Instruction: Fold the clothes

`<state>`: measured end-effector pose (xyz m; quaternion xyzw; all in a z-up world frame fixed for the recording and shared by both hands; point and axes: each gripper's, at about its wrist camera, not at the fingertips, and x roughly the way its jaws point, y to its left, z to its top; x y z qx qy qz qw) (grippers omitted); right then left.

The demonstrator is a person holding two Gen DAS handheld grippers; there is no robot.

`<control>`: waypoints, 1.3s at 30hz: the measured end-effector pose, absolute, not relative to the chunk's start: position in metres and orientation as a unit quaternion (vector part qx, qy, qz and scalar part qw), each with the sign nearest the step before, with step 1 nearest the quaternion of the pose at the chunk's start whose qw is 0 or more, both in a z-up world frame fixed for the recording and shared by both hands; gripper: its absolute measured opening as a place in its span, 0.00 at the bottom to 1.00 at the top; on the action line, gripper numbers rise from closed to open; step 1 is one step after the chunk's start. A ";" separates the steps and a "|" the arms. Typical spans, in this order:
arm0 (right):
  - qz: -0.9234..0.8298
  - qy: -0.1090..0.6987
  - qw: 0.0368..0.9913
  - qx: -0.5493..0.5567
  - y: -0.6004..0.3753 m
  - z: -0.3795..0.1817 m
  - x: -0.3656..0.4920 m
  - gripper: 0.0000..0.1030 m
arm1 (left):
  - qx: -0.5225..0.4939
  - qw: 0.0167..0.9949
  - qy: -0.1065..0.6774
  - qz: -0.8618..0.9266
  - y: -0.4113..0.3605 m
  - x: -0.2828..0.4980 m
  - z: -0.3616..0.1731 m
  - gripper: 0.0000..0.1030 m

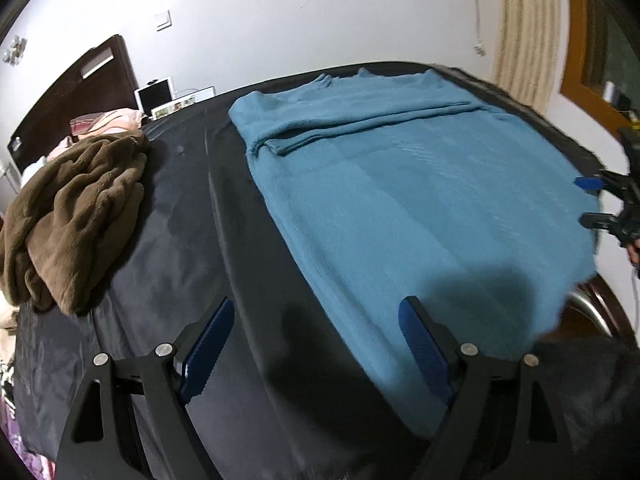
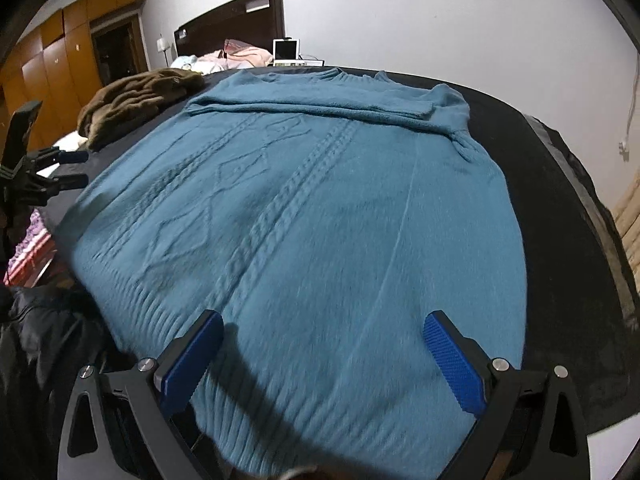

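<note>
A: Start with the left wrist view. What is the left claw doing?

B: Its blue-padded fingers are spread wide with nothing between them. They hang over the black sheet, right at the near edge of the teal sweater; the right-hand pad sits over the knit, the left-hand one over bare sheet.

A: And the sweater itself?

B: Laid flat on the black sheet, with one sleeve folded across the far end of the body. Off to the left, well apart from it, lies a crumpled brown garment. At the right border of this view the right claw shows small, its two tips apart, at the sweater's edge.

A: Now the right wrist view.

B: The right claw is spread just as wide, empty, both pads over the ribbed hem of the teal sweater. The cable and diamond pattern runs away from the camera, and the folded sleeve crosses near the collar. The brown garment is at the far left corner beside it. The left claw appears at the left border, its tips parted, beside the sweater's left side.

A: Anything behind?

B: A dark headboard and a white wall.
</note>
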<state>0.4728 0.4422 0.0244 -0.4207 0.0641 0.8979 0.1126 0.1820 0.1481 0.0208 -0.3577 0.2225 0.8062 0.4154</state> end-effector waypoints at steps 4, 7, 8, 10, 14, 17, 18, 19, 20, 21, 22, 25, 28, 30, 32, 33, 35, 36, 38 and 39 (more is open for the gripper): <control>0.902 0.075 0.112 -0.410 0.439 0.025 0.494 0.99 | -0.360 0.440 0.216 0.794 0.130 0.201 0.025 0.85; 0.905 0.084 0.111 -0.402 0.437 0.025 0.509 0.99 | -0.363 0.461 0.216 0.780 0.121 0.218 0.022 0.85; 0.906 0.088 0.111 -0.399 0.437 0.026 0.515 0.99 | -0.365 0.468 0.217 0.775 0.117 0.223 0.021 0.85; 0.907 0.094 0.109 -0.395 0.437 0.026 0.525 0.99 | -0.371 0.483 0.221 0.762 0.110 0.233 0.017 0.85; 0.902 0.106 0.107 -0.405 0.439 0.023 0.544 0.99 | -0.384 0.516 0.230 0.730 0.099 0.250 0.005 0.85; 0.898 0.109 0.103 -0.413 0.442 0.017 0.554 0.99 | -0.405 0.537 0.210 0.709 0.095 0.251 -0.004 0.85; 0.899 0.115 0.098 -0.412 0.443 0.015 0.557 0.99 | -0.418 0.543 0.196 0.702 0.095 0.248 -0.008 0.85; 0.899 0.124 0.094 -0.409 0.446 0.013 0.559 0.99 | -0.439 0.548 0.175 0.690 0.096 0.242 -0.013 0.85; 0.899 0.134 0.090 -0.406 0.449 0.011 0.562 0.99 | -0.453 0.551 0.162 0.682 0.096 0.239 -0.017 0.85; 0.899 0.143 0.088 -0.404 0.452 0.009 0.564 0.99 | -0.472 0.553 0.142 0.671 0.096 0.233 -0.023 0.85; 0.898 0.150 0.088 -0.404 0.454 0.007 0.565 0.99 | -0.486 0.555 0.128 0.662 0.096 0.231 -0.028 0.85; 0.895 0.162 0.096 -0.405 0.459 0.002 0.568 0.99 | -0.515 0.558 0.101 0.643 0.100 0.225 -0.041 0.85; 0.896 0.175 0.102 -0.396 0.466 -0.001 0.569 0.99 | -0.533 0.562 0.080 0.627 0.105 0.219 -0.050 0.85; 0.894 0.192 0.107 -0.391 0.473 -0.004 0.569 0.99 | -0.532 0.566 0.079 0.624 0.113 0.218 -0.053 0.85; 0.892 0.208 0.104 -0.387 0.479 -0.007 0.567 0.99 | -0.533 0.570 0.080 0.620 0.122 0.217 -0.055 0.85; 0.891 0.216 0.101 -0.385 0.483 -0.009 0.566 0.99 | -0.534 0.570 0.082 0.619 0.126 0.216 -0.056 0.85; 0.891 0.225 0.093 -0.383 0.487 -0.012 0.564 0.98 | -0.536 0.569 0.083 0.618 0.133 0.214 -0.057 0.85; 0.891 0.229 0.088 -0.382 0.488 -0.013 0.562 0.98 | -0.537 0.569 0.081 0.617 0.136 0.213 -0.057 0.85; 0.891 0.230 0.080 -0.383 0.486 -0.015 0.558 0.95 | -0.536 0.574 0.076 0.615 0.142 0.211 -0.057 0.85; 0.891 0.231 0.077 -0.384 0.486 -0.017 0.556 0.91 | -0.535 0.578 0.072 0.612 0.144 0.209 -0.057 0.85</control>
